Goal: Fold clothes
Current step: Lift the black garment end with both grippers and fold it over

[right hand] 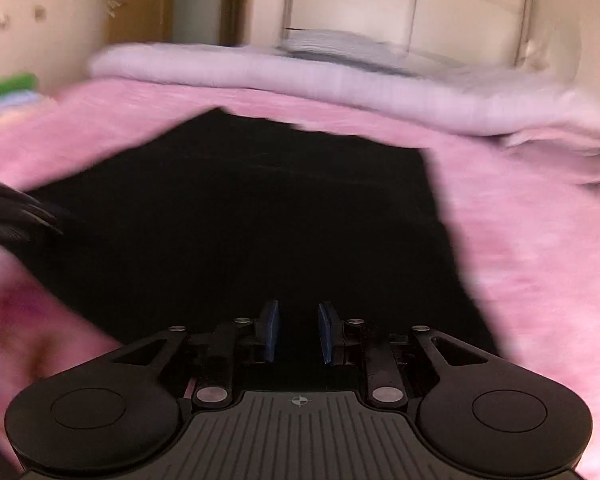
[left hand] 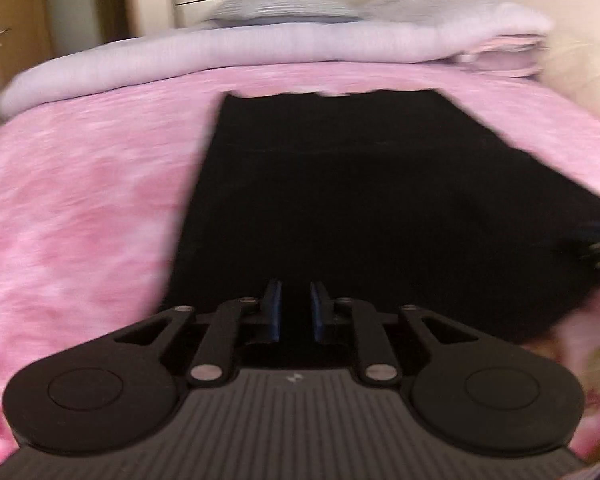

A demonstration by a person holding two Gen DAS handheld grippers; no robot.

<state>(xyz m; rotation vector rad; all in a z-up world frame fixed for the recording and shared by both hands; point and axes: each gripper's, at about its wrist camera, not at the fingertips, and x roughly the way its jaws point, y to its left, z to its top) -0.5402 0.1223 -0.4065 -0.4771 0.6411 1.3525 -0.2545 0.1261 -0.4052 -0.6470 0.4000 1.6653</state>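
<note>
Black garment (left hand: 340, 208) lies flat on pink blanket (left hand: 92, 200) of the bed, roughly rectangular, long axis running away from both cameras. Far edge straight; side edges clean. A faint crease or seam crosses it approx. a third down from far edge. Whether this is a laid-out piece or an already folded one: cannot tell; the shape fits both.

Left claw (left hand: 295, 306): pads slightly apart, nothing between them, over near edge of garment. Right claw (right hand: 299, 330): pads spread a little wider, also empty, over near edge on opposite side. Each claw shows at the margin of the other's view.

Handling, est.: soft, light, limp fabric; will sag and drag on fuzzy blanket, not slip. Best hold: near corners or near hem, one per claw, pinching all layers present.

Room: pink blanket open on both sides of garment. Far side bounded by folded pale lilac bedding (left hand: 260, 52), w/ a striped item (left hand: 280, 10) behind. Frames blurred; fine detail unreadable.
</note>
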